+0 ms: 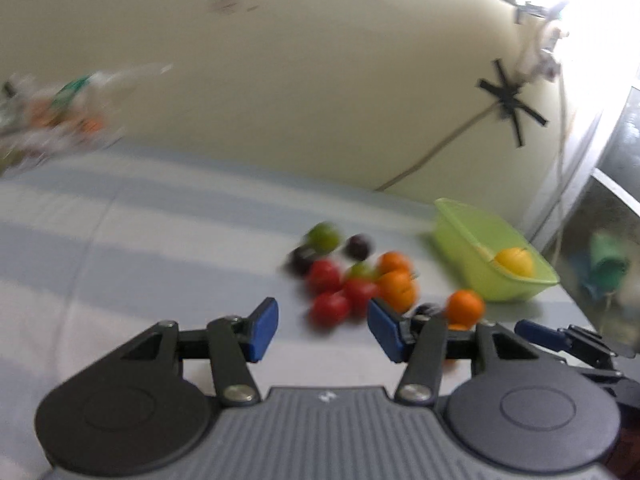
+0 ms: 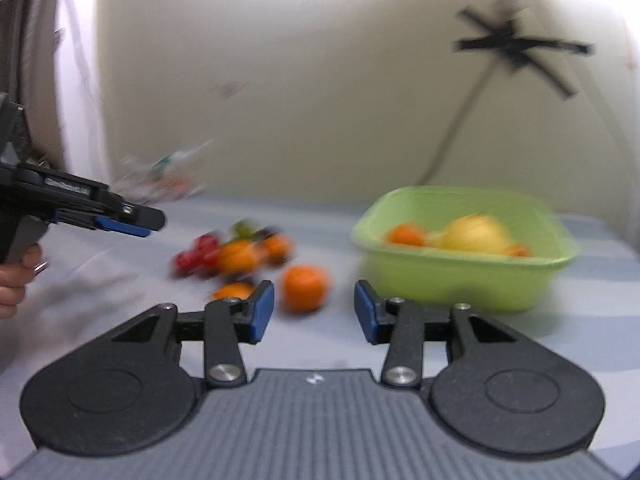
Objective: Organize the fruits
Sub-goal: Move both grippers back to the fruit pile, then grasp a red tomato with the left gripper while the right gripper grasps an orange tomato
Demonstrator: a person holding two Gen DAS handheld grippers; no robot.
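A pile of small fruits lies on the striped cloth: red, orange, green and dark ones. It also shows in the right wrist view. A lone orange sits just ahead of my open, empty right gripper. A green tub at the right holds a yellow fruit and orange ones. In the left wrist view the tub shows a yellow fruit. My left gripper is open and empty, near a red fruit.
A blurred heap of clutter sits at the far left by the cream wall. Black tape and a cord hang on the wall. The cloth's right edge lies past the tub. My left gripper shows from the side in the right wrist view.
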